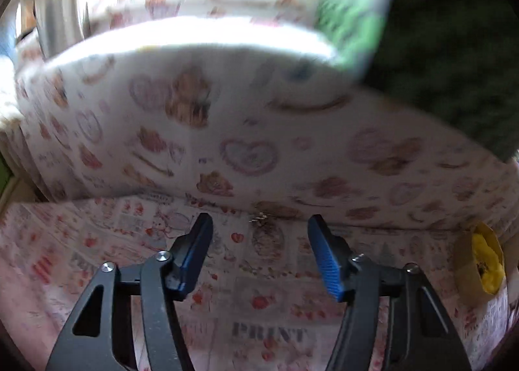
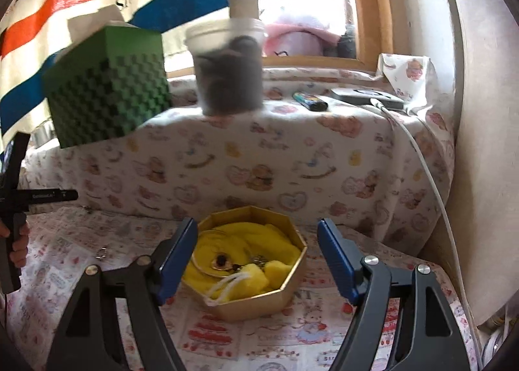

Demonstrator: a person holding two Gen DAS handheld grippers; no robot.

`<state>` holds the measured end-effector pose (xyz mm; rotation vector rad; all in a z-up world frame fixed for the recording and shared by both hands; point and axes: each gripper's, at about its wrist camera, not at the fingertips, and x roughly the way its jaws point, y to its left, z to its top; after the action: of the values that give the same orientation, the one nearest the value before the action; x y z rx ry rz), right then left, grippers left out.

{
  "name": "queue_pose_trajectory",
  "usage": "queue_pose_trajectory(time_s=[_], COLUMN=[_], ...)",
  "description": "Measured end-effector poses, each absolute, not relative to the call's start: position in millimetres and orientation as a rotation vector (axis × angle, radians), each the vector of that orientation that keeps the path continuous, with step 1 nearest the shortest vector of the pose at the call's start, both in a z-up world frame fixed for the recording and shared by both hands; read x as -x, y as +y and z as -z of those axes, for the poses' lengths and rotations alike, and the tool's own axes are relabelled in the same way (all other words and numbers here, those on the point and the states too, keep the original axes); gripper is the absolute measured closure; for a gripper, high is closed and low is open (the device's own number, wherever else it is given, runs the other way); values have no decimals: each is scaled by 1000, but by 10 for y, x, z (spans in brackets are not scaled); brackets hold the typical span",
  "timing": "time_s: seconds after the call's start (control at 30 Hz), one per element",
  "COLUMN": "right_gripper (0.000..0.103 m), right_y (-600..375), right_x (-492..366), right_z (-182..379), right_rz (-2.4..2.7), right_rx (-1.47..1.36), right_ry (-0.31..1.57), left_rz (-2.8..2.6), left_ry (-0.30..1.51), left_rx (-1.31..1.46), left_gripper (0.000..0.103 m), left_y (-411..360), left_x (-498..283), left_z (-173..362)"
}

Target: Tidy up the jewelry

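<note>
A gold octagonal box (image 2: 293, 286) lined with yellow cloth (image 2: 246, 241) sits on the printed cloth just ahead of my right gripper (image 2: 258, 234), which is open and empty. A gold ring-like piece (image 2: 222, 262) and a white drawstring (image 2: 227, 285) lie inside it. A small silver jewelry piece (image 2: 101, 253) lies on the cloth to the left. My left gripper (image 1: 259, 225) is open and empty, with a small metal jewelry piece (image 1: 259, 218) lying just ahead between the fingers. The box also shows at the right edge of the left wrist view (image 1: 467, 260).
A raised ledge draped in teddy-bear fabric (image 2: 292, 156) runs behind the work area. On it stand a green checkered box (image 2: 107, 88), a cup (image 2: 227, 62), a lighter (image 2: 309, 101), and a grey device (image 2: 366, 96) with a white cable (image 2: 431, 182). The left tool's handle (image 2: 13, 208) is at far left.
</note>
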<state>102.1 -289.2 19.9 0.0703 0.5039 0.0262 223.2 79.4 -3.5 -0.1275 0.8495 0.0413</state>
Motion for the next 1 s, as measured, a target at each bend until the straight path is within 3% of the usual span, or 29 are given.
queue_pose_trajectory(time_s=[0.07,0.2,0.27,0.63,0.83,1.0], right_gripper=[29,29,29,29,29,29], right_y=[-2925,-2944,-2944,-2959,-2827,-2514], right_x=[-1043,-1055,-1051,-1030,-967,-1002], right_z=[-174,-167,-175,-203,-316,-358], right_rz=[-17,-15,-22,-23,-62,-126], right_rx=[-75,-75,-82,-91,-78,-71], right_ry=[515,518,520,516,518,600], left_rz=[-39,-38,-7,45,144,186], left_ry=[878,862,874,815,688,602], left_rx=[122,117,146,121,90,51], left_gripper=[57,68,97,100,100,100], left_y=[814,854,888,797,578,433], left_x=[-2330,-2397,-2411,-1835,-1028,-791], left_z=[121,196,256,-81,-428,-462])
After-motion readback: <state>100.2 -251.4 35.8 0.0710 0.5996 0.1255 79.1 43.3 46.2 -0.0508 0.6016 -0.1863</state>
